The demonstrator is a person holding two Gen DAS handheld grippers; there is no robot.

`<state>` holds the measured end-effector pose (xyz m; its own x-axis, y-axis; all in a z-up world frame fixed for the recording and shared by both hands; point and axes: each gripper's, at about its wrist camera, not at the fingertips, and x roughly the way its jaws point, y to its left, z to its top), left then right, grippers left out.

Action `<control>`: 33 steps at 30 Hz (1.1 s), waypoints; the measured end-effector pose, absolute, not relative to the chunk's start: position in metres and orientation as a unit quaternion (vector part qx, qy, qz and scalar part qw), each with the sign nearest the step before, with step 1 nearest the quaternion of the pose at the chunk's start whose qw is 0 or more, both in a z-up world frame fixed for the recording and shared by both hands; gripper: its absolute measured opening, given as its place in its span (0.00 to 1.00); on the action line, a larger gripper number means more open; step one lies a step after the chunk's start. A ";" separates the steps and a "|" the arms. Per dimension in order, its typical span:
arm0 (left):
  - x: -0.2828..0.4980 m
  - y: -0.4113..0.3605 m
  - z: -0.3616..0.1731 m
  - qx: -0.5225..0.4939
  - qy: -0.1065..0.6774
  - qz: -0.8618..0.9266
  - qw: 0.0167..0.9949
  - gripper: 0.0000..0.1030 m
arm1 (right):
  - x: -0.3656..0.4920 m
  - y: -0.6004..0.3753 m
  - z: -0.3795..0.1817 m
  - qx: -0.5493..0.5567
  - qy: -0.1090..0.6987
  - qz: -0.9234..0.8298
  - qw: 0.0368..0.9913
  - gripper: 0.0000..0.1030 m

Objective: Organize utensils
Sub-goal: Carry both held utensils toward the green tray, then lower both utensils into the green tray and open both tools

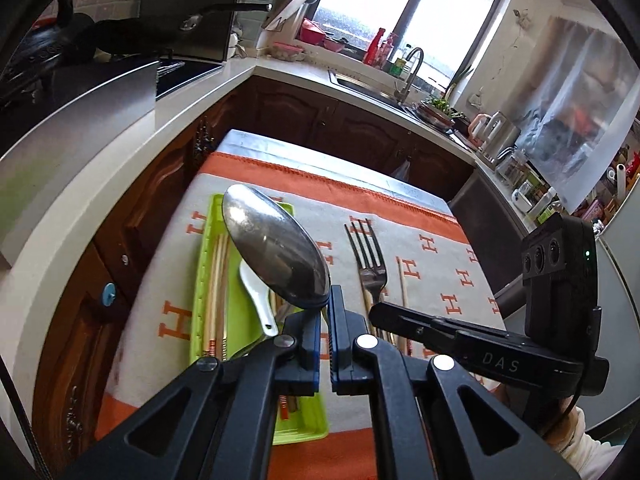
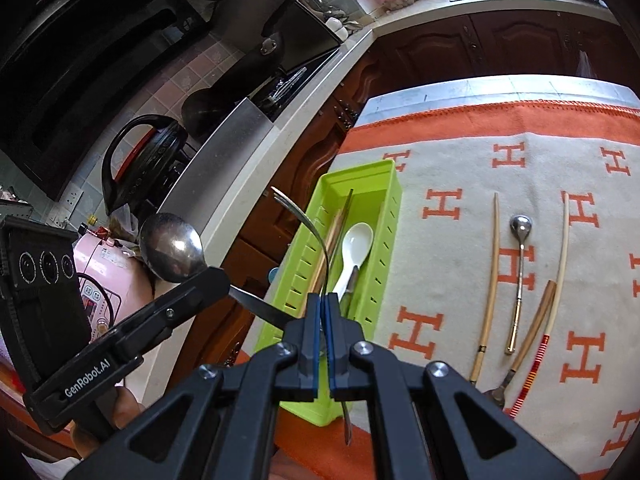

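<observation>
spoon [image 1: 276, 246]: glossy metal | tray [image 2: 386, 204]: smooth green plastic | tablecloth [image 2: 452, 168]: matt cloth

The letters "DAS" are printed in pale capitals on the black body of the right gripper [image 1: 374, 312], seen at the right of the left wrist view; only these letters can be read there. "GenRobot.AI" is printed in white on the black body of the left gripper [image 2: 218, 280], at the near left of the right wrist view. A repeated orange capital "H" is woven across the grey cloth [image 2: 460, 168] with the orange border, in both views. The markings on the pink cooker [image 2: 106, 280] at the left cannot be read.
</observation>
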<state>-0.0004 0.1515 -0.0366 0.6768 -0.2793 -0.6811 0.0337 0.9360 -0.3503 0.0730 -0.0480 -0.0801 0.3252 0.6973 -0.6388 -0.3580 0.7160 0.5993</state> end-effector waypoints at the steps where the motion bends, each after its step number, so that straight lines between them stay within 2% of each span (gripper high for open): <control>1: -0.003 0.158 -0.035 -0.158 0.394 -0.080 0.902 0.01 | 0.073 -0.044 -0.079 0.178 0.478 0.335 0.793 0.02; 11: -0.014 0.199 -0.036 -0.133 0.419 -0.041 0.897 0.01 | 0.082 -0.001 -0.092 0.180 0.506 0.356 0.765 0.02; 21: 0.038 0.183 -0.082 -0.095 0.480 -0.044 0.871 0.01 | 0.106 0.021 -0.135 0.187 0.542 0.305 0.760 0.02; 33: 0.095 0.168 -0.120 -0.089 0.493 -0.042 0.865 0.03 | 0.134 0.019 -0.154 0.185 0.552 0.261 0.770 0.05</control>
